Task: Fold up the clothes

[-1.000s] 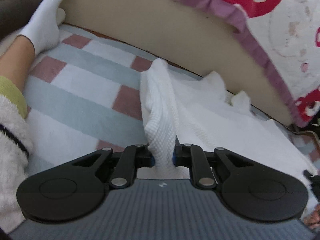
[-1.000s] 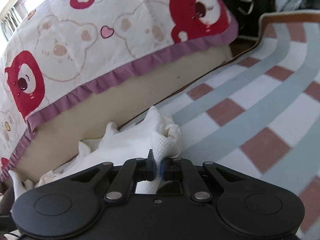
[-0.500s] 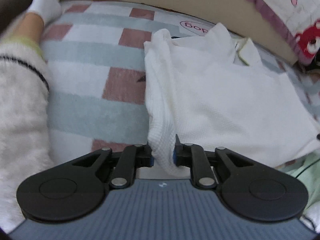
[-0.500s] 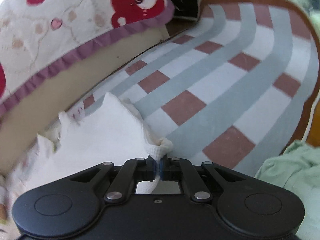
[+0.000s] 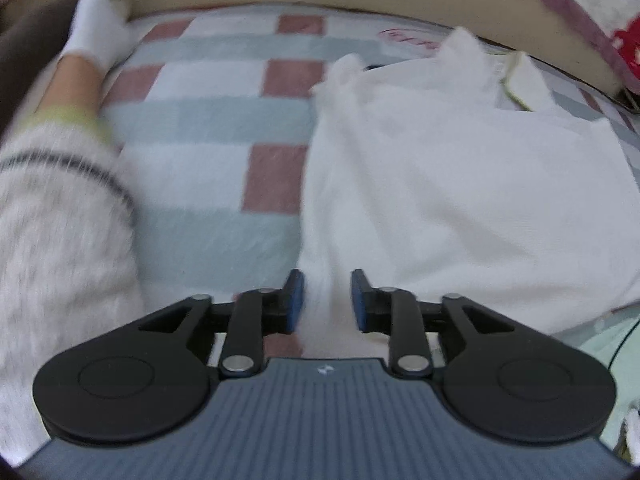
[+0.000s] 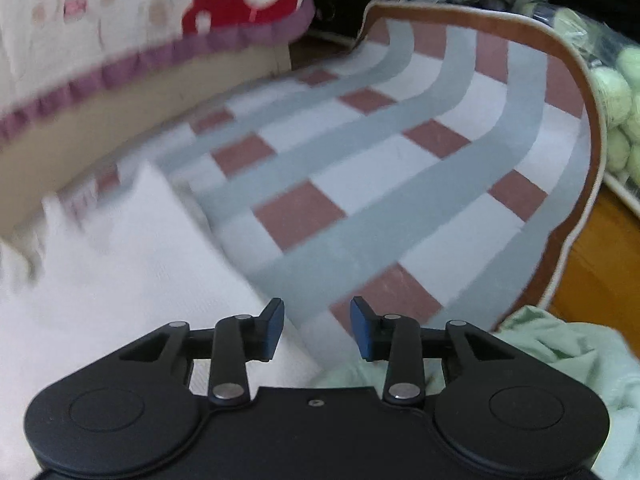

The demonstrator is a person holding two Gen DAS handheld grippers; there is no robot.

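Observation:
A white waffle-knit garment (image 5: 460,184) lies spread flat on the checked rug (image 5: 208,120), its collar towards the bed. My left gripper (image 5: 327,300) hovers over the garment's near left edge. Its jaws are opening; the cloth lies between the blue pads (image 5: 295,300), which no longer pinch it. In the right wrist view the same garment (image 6: 120,264) fills the lower left, blurred. My right gripper (image 6: 317,328) is at its near right corner with its jaws opening. Only the rug (image 6: 360,200) shows between its pads.
A bed with a bear-print quilt (image 6: 120,8) and a beige base runs along the rug's far side. A person's leg in a white sock (image 5: 96,28) and a fuzzy sleeve (image 5: 52,220) are on the left. A mint green garment (image 6: 560,360) lies at the rug's near right, beside the wooden floor (image 6: 600,272).
Both grippers lowered the garment's pinched edges onto the rug and tilted downward. The right jaws sprang apart and dropped the cloth; the left jaws widened off the fold.

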